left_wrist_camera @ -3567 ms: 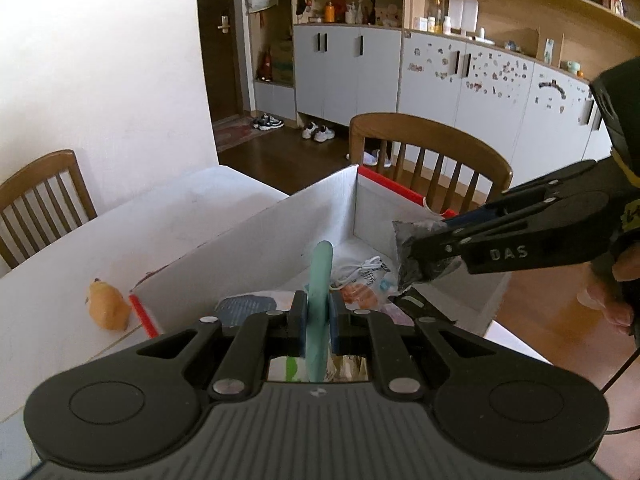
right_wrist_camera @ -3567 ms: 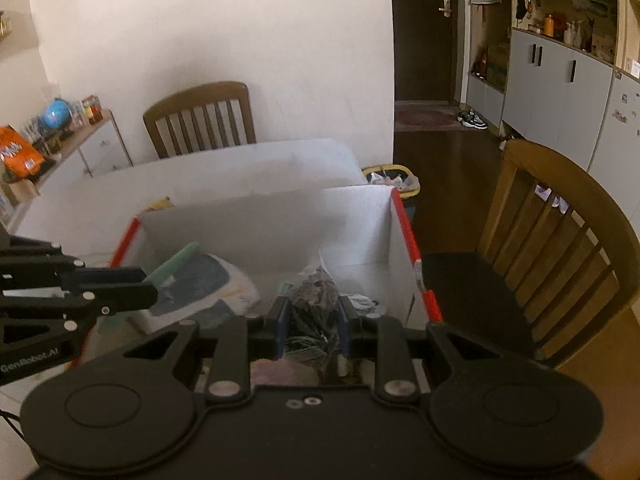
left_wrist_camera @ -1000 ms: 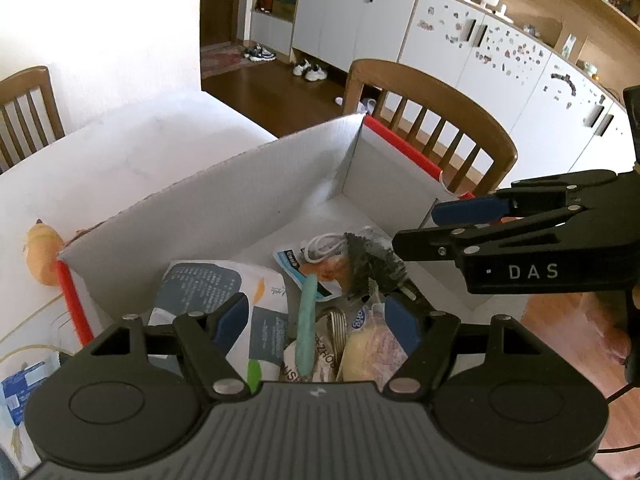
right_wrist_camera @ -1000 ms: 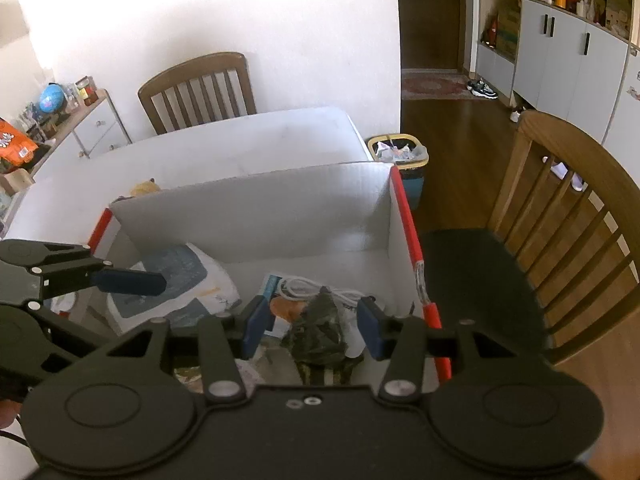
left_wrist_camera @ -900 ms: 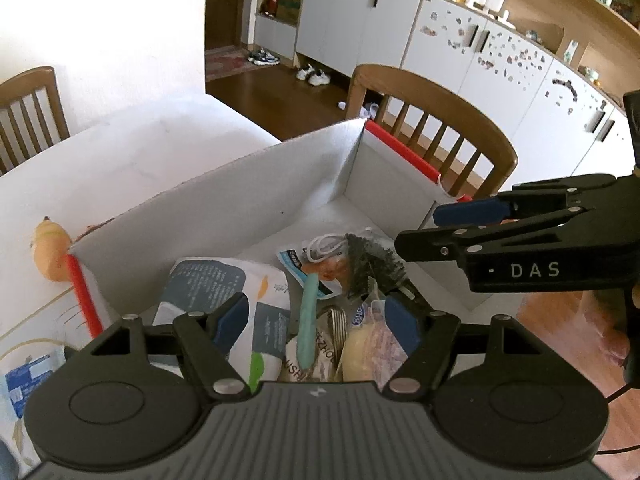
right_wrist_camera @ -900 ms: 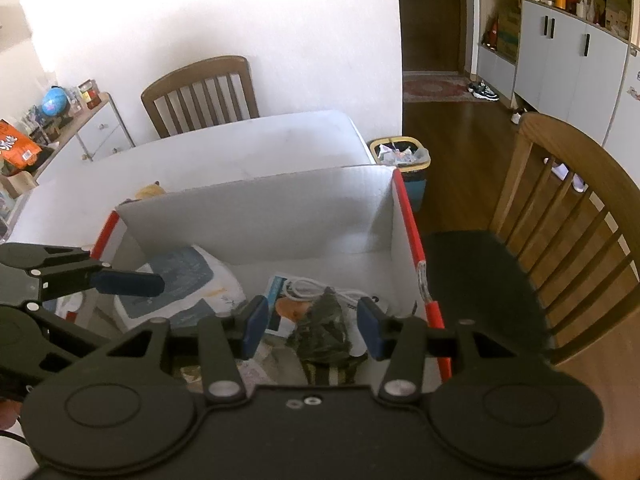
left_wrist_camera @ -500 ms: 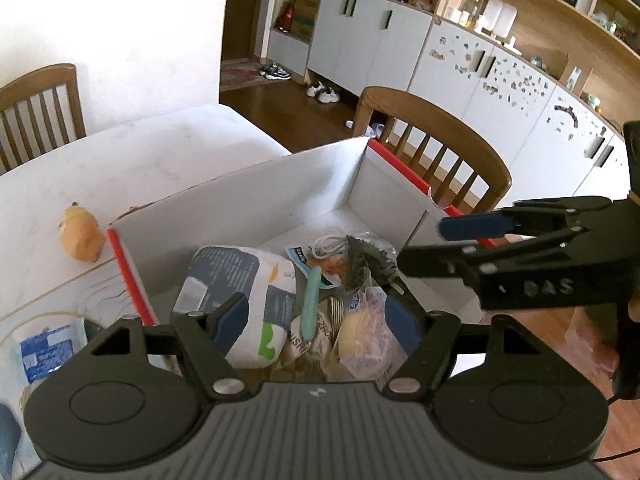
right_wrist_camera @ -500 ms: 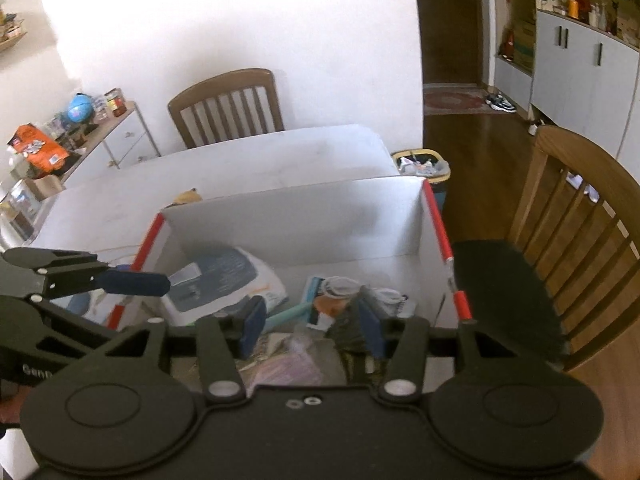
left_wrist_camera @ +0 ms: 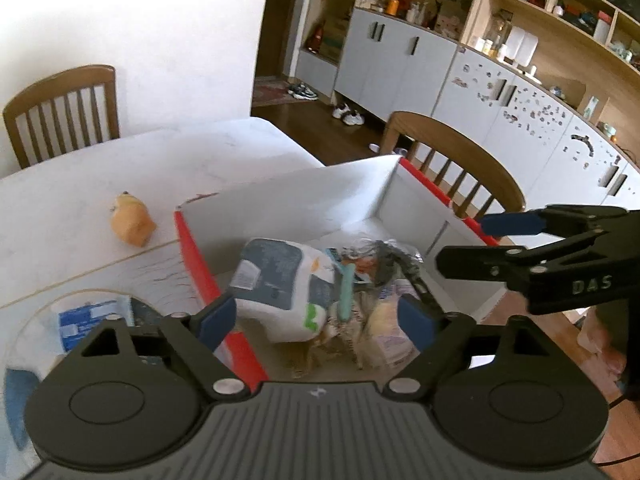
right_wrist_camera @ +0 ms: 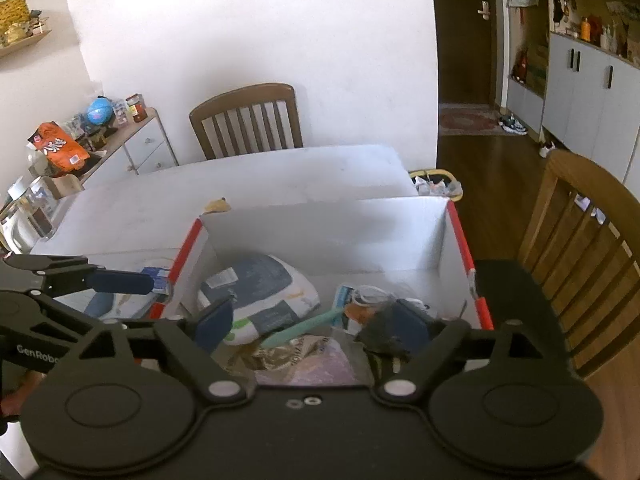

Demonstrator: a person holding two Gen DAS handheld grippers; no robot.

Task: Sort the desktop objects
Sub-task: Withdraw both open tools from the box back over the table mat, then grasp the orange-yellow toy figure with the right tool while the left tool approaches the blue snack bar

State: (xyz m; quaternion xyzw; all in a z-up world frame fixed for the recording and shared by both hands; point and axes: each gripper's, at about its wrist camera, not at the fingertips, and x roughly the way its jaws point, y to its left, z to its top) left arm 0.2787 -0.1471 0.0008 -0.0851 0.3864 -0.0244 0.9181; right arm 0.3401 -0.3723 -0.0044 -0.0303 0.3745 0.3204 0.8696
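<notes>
Wooden chairs (right_wrist_camera: 246, 120) stand around the white desk (left_wrist_camera: 120, 176). On it, at the corner by the nearer chair, sits a white box (left_wrist_camera: 316, 196) with red edges. Inside lie a big white bag (left_wrist_camera: 280, 280), a green stick (left_wrist_camera: 345, 288) and a dark crumpled wrapper (right_wrist_camera: 384, 334) (all heaped together). Both jaws have just been opening. The left gripper (left_wrist_camera: 316, 316) and right gripper (right_wrist_camera: 316, 326) stand wide above the box, holding nothing. A small orange toy (left_wrist_camera: 130, 224) lies on the desk beside the box.

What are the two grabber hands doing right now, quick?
Left gripper: open, jaws have just been opening, holding nothing, above the box.
Right gripper: open, jaws have just been opening, holding nothing.
</notes>
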